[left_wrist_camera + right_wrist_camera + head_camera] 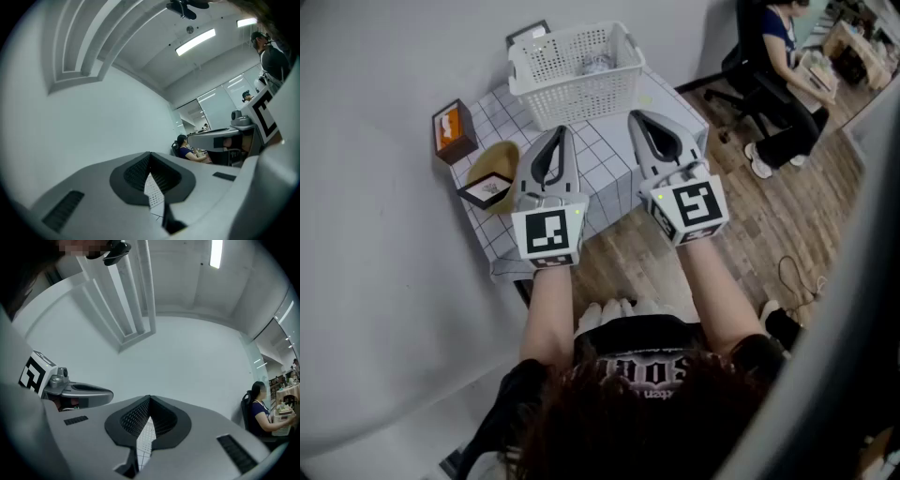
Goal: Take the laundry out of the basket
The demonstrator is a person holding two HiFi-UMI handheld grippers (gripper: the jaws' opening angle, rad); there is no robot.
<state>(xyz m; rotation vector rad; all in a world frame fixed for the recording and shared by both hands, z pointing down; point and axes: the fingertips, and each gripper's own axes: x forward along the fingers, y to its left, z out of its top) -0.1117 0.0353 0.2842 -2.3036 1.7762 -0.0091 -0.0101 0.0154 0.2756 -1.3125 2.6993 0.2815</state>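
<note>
Far left of the head view, an orange box [453,129], a tan cap-like thing [494,161] and a small dark-framed box [487,189] sit along the table [609,164] edge, well off the line of play. Now the left gripper [561,133]: jaws pressed together, nothing between them, nose aimed up the frame at the white basket [572,94]. In its own view the tips [150,155] meet, with only a sliver of perforated basket wall and grid cloth showing beneath. The basket sits at upper centre, straight ahead of both grippers, its long side lying across their line. The laundry [596,64], a small grey bundle, lies down inside, right of the middle. On to the right gripper [639,120]: pressed together too, carrying nothing, tips [149,399] meeting in its own view. I'd call it the nearer one to that bundle. What stands in the way is the basket's near wall and rim, so whichever goes must open, clear the rim and dip in from above. At upper right a seated person [783,66] works at a desk, well apart.
</note>
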